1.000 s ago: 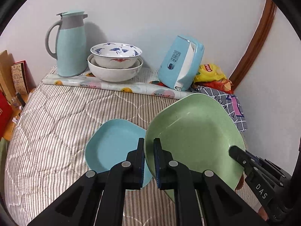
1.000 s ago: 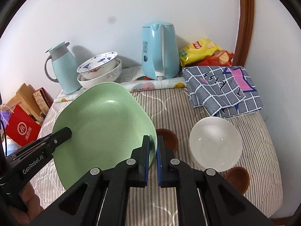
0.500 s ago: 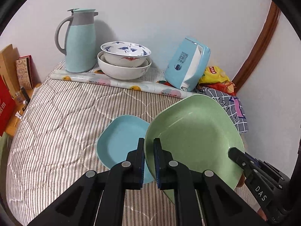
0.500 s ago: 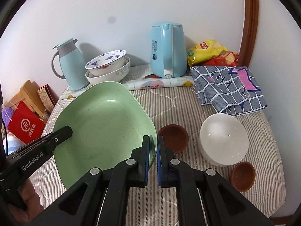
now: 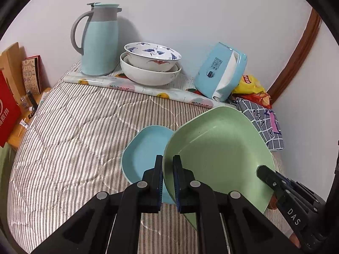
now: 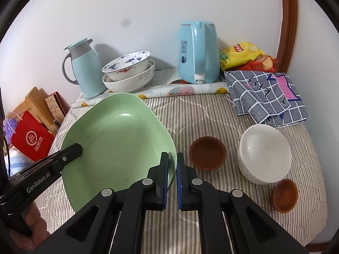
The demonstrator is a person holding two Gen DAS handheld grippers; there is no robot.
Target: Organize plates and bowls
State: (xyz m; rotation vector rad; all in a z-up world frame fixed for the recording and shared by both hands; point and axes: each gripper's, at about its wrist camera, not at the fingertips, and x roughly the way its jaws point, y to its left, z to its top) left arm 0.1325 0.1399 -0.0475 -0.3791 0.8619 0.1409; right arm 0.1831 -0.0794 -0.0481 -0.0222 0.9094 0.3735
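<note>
Both grippers are clamped on one large pale green squarish plate [image 6: 118, 139]: my left gripper [image 5: 168, 165] pinches its left rim, my right gripper [image 6: 172, 163] its right rim, and I hold it tilted above the striped quilted bedcover [image 5: 70, 131]. Partly under its left edge a smaller light blue squarish plate [image 5: 144, 154] lies flat. Right of it I see a brown clay cup [image 6: 207, 153], a white bowl [image 6: 264, 154] and a smaller brown cup [image 6: 285, 195]. Farther back, by the wall, stand two nested white bowls [image 5: 150, 65], a pale blue thermos jug [image 5: 99, 40] and a blue kettle [image 6: 198, 53]
</note>
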